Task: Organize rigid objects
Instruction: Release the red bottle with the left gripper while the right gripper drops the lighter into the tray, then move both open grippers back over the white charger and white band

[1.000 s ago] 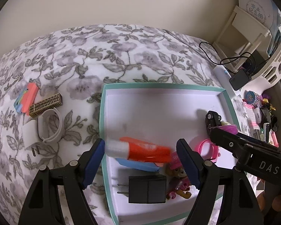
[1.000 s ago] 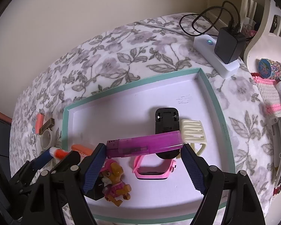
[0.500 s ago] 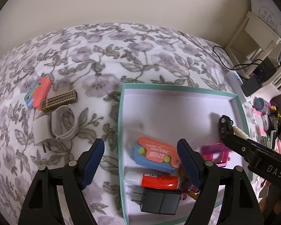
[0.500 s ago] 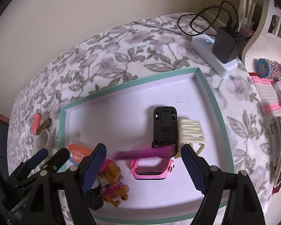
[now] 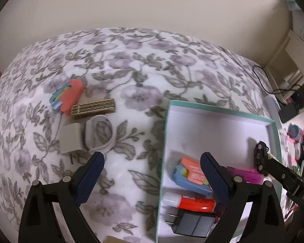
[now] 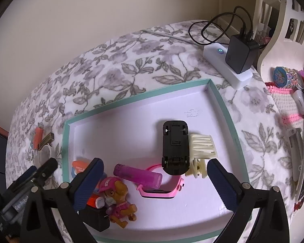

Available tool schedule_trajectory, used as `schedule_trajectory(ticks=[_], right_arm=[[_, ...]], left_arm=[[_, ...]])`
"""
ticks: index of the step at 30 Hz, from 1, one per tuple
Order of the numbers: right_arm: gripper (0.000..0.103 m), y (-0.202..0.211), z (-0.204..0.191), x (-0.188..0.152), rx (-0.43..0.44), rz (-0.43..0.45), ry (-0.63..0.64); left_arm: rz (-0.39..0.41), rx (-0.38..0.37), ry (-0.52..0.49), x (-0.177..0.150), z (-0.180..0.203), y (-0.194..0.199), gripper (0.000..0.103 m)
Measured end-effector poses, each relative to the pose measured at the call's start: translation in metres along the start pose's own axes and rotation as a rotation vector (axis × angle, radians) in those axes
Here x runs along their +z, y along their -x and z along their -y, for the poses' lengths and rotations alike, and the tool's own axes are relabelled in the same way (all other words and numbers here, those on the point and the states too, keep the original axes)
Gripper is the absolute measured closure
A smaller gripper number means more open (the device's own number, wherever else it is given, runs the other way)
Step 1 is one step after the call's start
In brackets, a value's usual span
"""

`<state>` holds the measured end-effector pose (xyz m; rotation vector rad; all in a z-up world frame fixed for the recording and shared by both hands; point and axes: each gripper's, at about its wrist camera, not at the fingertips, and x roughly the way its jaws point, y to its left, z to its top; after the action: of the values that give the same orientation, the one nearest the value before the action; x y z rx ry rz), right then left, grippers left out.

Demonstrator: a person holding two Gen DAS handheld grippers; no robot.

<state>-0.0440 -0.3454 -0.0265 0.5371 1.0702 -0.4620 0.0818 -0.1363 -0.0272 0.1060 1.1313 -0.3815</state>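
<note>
Fingers of both grippers, left [image 5: 152,179] and right [image 6: 155,181], opening, nothing clamped. Lighter [image 6: 137,175] and glue [image 5: 190,201] already in tray [image 6: 135,101]. Next, probably: reach for charger [image 5: 70,140] left on blanket [image 5: 131,64].

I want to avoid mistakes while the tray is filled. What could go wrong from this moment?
1. The purple lighter rests partly on the pink watch, so it may roll or slide.
2. The near end of the tray is crowded; further drops could knock the toy dog.
3. The white charger and its coiled cable may snag when lifted.
</note>
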Motion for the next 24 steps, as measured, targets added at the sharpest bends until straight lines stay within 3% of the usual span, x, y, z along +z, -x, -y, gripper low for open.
schedule_trajectory(ticks=[13, 24], right_arm=[[0.000, -0.002, -0.019, -0.006, -0.003, -0.004, 0.057], [0.000, 0.001, -0.073, -0.019, 0.063, 0.014, 0.187]], left_arm=[[-0.034, 0.082, 0.096, 0.003, -0.036, 0.001, 0.007], [-0.021, 0.144, 0.245, 0.005, -0.099, 0.017, 0.007]])
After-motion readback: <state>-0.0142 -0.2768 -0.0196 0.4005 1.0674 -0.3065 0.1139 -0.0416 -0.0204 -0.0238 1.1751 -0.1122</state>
